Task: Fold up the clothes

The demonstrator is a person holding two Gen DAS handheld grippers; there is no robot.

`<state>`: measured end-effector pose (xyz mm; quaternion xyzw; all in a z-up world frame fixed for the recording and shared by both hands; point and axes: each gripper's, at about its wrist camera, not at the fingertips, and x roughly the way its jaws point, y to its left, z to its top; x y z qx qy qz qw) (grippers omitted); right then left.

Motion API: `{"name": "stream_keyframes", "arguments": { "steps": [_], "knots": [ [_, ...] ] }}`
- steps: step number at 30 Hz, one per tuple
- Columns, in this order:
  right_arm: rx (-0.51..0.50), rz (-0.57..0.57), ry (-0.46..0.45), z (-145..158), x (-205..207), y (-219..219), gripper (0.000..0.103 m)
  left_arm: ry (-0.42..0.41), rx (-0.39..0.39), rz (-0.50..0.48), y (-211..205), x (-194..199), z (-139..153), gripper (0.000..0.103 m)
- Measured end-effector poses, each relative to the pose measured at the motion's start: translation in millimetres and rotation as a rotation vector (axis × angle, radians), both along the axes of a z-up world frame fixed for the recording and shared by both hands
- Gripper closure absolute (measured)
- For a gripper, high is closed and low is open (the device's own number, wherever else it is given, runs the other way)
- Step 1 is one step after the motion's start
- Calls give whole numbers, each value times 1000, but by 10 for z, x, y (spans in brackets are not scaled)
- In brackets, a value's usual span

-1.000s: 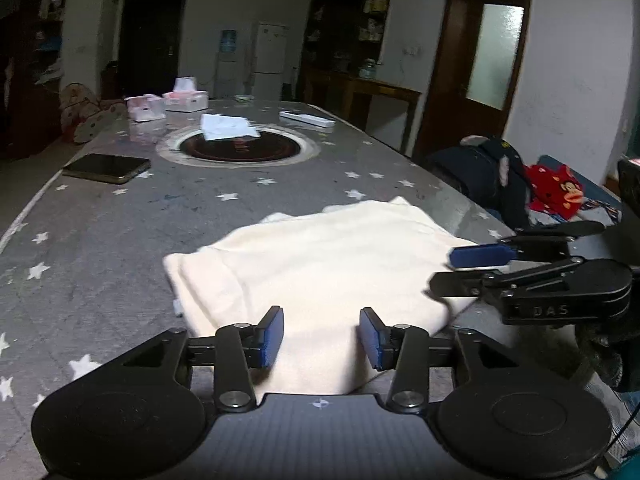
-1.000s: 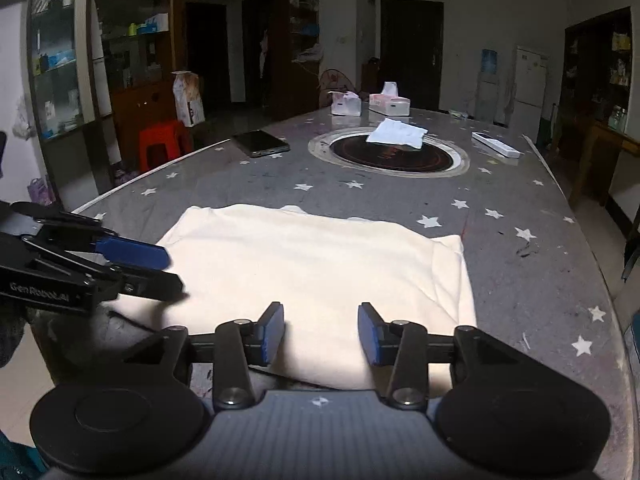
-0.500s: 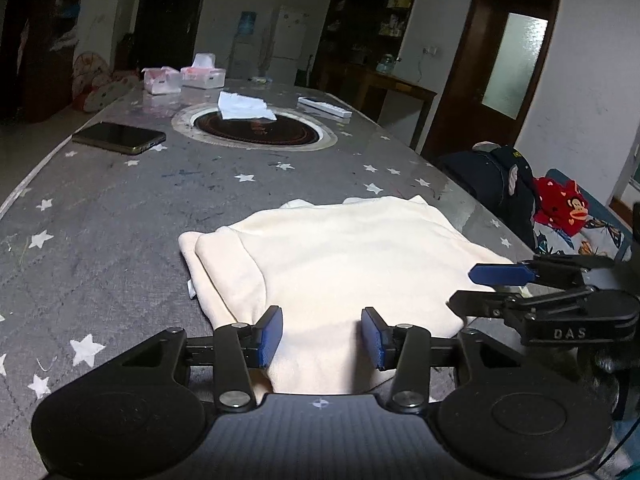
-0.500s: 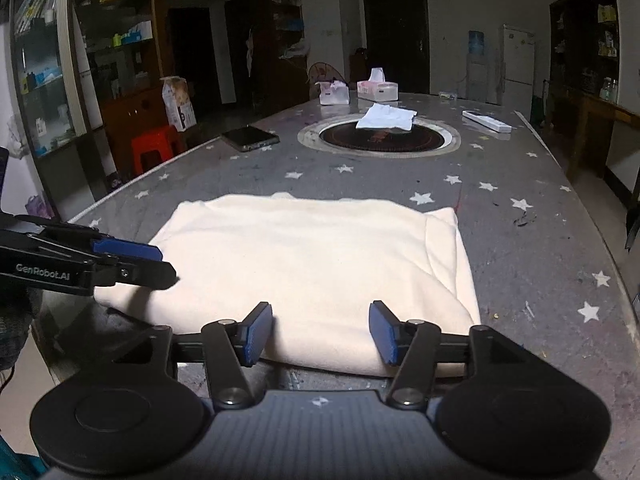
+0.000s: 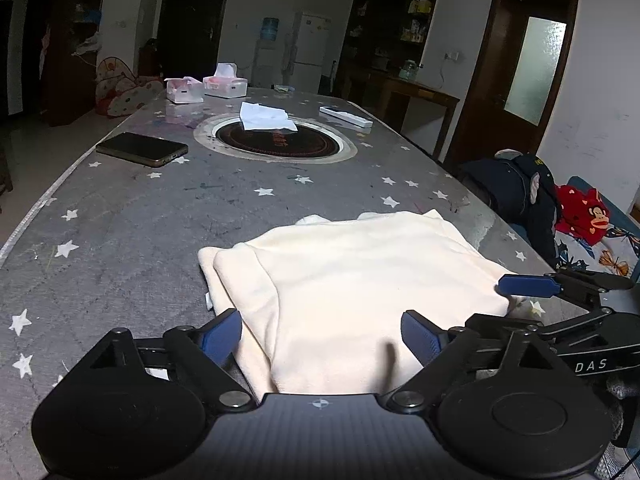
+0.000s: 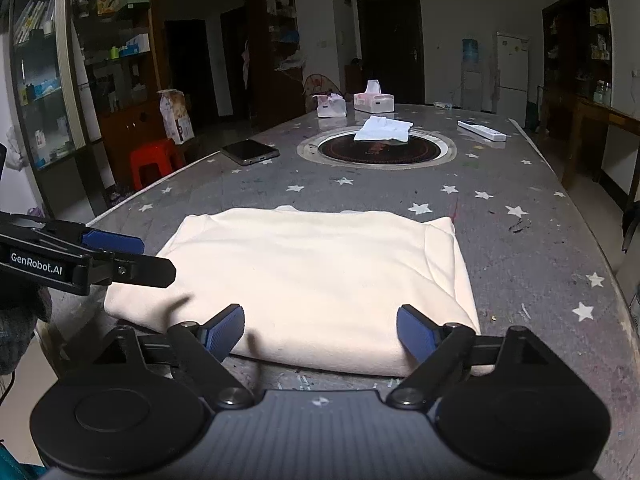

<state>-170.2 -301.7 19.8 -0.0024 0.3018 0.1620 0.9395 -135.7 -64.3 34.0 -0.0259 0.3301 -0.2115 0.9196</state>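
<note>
Left gripper (image 5: pixel 322 334) and right gripper (image 6: pixel 320 330), each with jaws spread wide after having just been opening; nothing is clamped. Between each pair of blue pads lies the near edge of the folded cream garment (image 5: pixel 360 280), the pads standing clear of the cloth on either side. The garment rests flat as a rough rectangle at the near end of the grey star-patterned tabletop (image 5: pixel 140 220). Farther along the table: a dark phone (image 5: pixel 142 149), a round inset hotplate (image 5: pixel 276 143) with a white cloth (image 5: pixel 266 117) on it, two tissue boxes (image 5: pixel 206 87) and a white remote (image 5: pixel 346 117). Background: a white refrigerator (image 5: pixel 310 54), dark wooden doors and shelving, and a red stool (image 6: pixel 154 160).
</note>
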Motion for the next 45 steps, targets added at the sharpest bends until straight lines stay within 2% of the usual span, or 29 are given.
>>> {"name": "stream_keyframes", "arguments": {
  "steps": [5, 9, 17, 22, 31, 38, 41, 45],
  "knots": [
    [2, -14, -12, 26, -29, -3, 13, -6, 5, 2, -27, -29, 12, 10],
    [6, -31, -27, 55, -48, -10, 5, -13, 11, 9, -35, -43, 27, 5],
    [7, -21, -39, 87, -84, 33, 0, -27, 23, 29, -17, -79, 62, 0],
    [-18, 40, -43, 110, -105, 165, 0, -30, 26, 72, 113, -90, 69, 0],
    [-110, 230, -53, 142, -144, 587, 0, 18, 7, 227, 528, -13, 18, 0],
    [-174, 366, -59, 106, -165, 933, 5, 10, 2, 298, 732, 27, 51, 0],
    [-221, 430, -70, 78, -191, 1102, 11, 13, -8, 312, 772, 55, 61, 0],
    [-275, 501, -88, 41, -210, 1284, 26, 26, -35, 317, 790, 81, 64, 0]
  ]
}}
